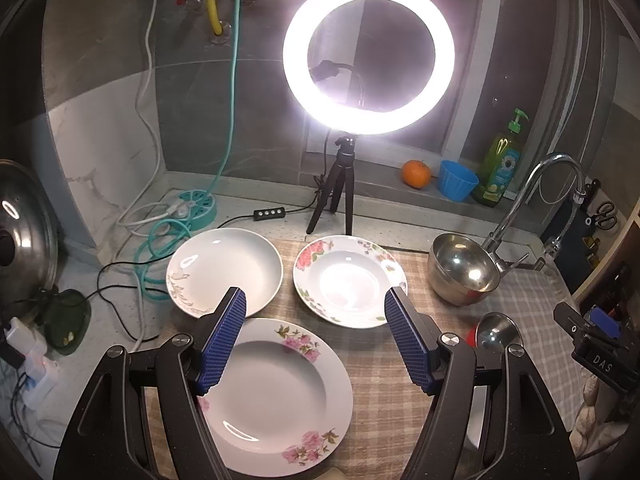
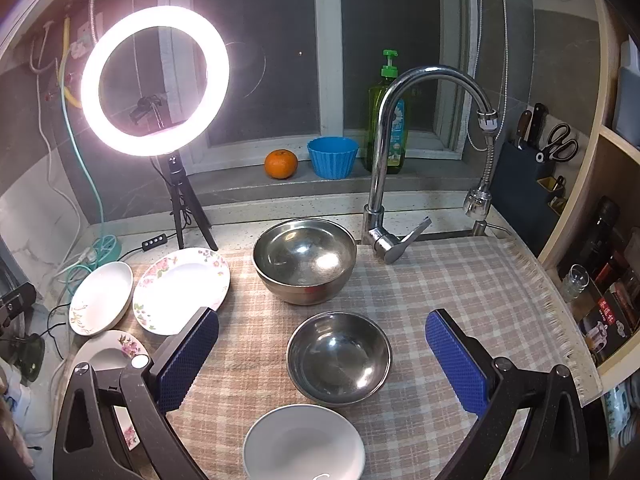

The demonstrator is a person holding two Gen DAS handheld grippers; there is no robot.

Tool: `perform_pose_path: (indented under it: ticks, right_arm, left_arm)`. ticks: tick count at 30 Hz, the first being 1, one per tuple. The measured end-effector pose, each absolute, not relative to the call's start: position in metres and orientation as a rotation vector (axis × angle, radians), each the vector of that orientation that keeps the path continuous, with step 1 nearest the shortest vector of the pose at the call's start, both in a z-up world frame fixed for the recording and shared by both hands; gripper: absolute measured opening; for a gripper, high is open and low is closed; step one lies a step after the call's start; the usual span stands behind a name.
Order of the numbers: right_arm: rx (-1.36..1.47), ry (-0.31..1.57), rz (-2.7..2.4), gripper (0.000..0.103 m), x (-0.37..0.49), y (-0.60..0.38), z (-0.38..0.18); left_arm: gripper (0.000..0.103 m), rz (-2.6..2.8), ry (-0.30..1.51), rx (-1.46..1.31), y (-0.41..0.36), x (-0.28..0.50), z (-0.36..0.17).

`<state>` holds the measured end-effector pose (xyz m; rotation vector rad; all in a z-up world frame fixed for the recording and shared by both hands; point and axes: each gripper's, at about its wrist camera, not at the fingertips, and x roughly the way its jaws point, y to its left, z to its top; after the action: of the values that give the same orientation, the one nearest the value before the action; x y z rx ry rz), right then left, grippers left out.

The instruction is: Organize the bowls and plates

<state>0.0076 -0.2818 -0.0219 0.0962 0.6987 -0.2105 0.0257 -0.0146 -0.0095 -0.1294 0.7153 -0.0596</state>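
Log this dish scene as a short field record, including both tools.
plates: near floral plate, far floral plate, white deep plate, all separate
steel bowls: large steel bowl behind small steel bowl, unstacked
white bowl: white bowl, nearest the right tool
surface: checked cloth
left tool: open, empty, above near floral plate
right tool: open, empty

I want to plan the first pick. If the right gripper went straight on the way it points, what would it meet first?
Probably the smaller steel bowl, centred between the open jaws of the right gripper. The larger steel bowl lies beyond it. Depth is hard to judge here.
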Motion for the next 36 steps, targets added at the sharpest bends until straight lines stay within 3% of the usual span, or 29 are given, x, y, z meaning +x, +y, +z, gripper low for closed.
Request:
perform_pose_path:
  ticks: [29, 36]
  right_arm:
    - [0.084, 0.788, -0.033, 0.102, 0.020, -0.237, -0.058]
    - [0.097, 0.842, 0.060, 0.084, 0.029, -0.213, -0.072]
  left_arm:
    - [0.072, 0.034, 0.811, -0.169, 0.038, 0.020, -0.041]
    - [0.071, 0.053, 0.874, -0.222, 0.064, 0.017, -0.060]
